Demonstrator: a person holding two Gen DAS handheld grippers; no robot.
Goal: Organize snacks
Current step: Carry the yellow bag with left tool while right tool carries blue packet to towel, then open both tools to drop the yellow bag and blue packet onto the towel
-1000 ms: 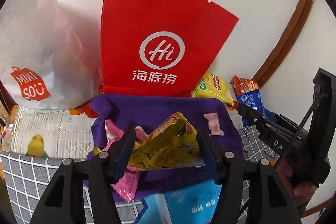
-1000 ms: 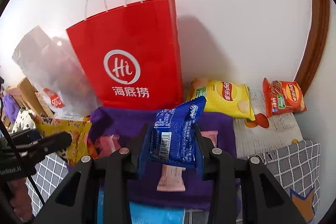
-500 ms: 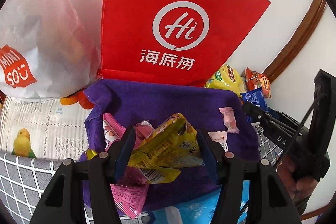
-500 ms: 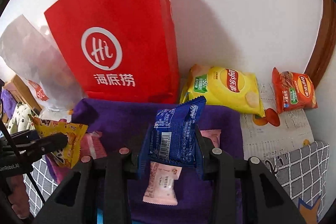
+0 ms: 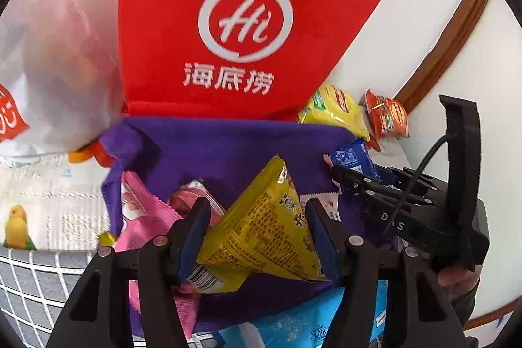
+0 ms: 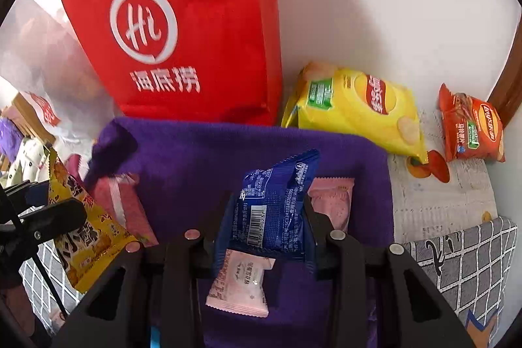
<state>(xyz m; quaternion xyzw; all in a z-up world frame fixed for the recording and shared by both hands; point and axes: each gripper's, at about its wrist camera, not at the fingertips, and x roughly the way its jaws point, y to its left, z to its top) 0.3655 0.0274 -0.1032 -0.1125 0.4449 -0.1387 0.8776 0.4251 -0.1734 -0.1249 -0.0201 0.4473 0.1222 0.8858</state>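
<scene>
While both packets hang over the purple cloth (image 6: 202,158), each gripper has something clamped. Left gripper (image 5: 257,237): pads pressed on a yellow snack packet (image 5: 264,227), tilted, a corner pointing up. Right gripper (image 6: 266,224): narrow, closed on a blue snack packet (image 6: 274,204), barcode facing the camera. Pink wrapped snacks (image 6: 239,282) lie on the cloth below and beside them. Red paper bag (image 6: 182,31) stands upright at the cloth's far edge, against the wall. Yellow chip bag (image 6: 355,106) and orange chip bag (image 6: 469,126) lie to its right on the counter.
</scene>
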